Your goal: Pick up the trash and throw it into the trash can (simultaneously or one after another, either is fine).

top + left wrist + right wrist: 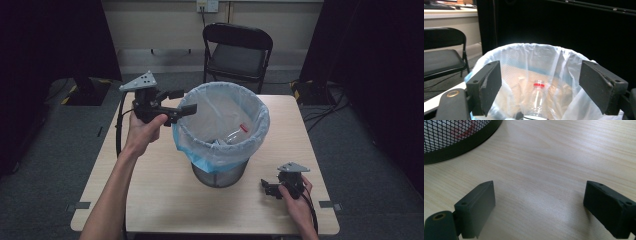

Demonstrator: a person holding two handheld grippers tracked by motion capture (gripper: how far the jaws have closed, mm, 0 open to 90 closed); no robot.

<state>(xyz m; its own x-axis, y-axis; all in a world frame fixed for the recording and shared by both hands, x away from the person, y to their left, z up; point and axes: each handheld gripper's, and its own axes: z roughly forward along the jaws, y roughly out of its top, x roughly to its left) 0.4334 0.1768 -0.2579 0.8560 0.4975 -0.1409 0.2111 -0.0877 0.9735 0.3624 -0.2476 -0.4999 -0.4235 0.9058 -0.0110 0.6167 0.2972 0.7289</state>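
Left gripper [182, 101] held at the bin's [220, 172] rim, jaws wide apart, nothing between them. Inside the white-lined mesh bin lies a clear bottle [537, 101] with red cap. Right gripper [270, 188] rests low over the table [165, 200] beside the bin, jaws spread, empty. Folding chair [237, 47] stands behind the table.

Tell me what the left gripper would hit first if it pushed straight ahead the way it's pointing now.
Probably the bin bag: the open left gripper points over the near rim toward the far wall of the liner, above the plastic bottle inside. Depth is hard to judge.

A black folding chair [238, 50] stands behind the wooden table [165, 195], near dark curtains [55, 35].
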